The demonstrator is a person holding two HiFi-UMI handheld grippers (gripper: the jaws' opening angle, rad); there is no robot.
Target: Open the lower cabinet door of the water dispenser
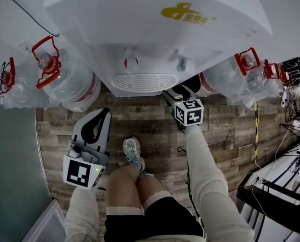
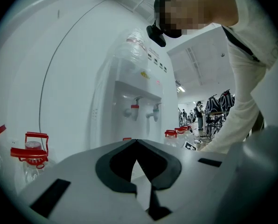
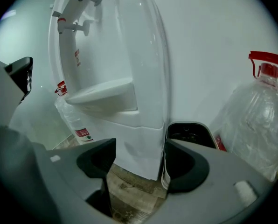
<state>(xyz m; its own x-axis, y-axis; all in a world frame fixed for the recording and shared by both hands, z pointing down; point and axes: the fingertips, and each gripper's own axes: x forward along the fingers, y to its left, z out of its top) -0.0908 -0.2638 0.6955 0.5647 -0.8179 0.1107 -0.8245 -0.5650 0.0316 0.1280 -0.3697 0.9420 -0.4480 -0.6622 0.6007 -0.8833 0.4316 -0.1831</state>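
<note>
right tongs [image 3: 139,149] spread beside cabinet door [image 3: 129,141], hidden from head view; left tongs [image 2: 137,143] closed.

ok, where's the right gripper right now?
Head view, right of centre: the right gripper is low at the water dispenser's front right corner, beside the drip tray, jaws open toward the lower cabinet.

Head view steeply down onto the water dispenser [image 1: 140,34]; both gripper views low, toward it (right nearer).
</note>
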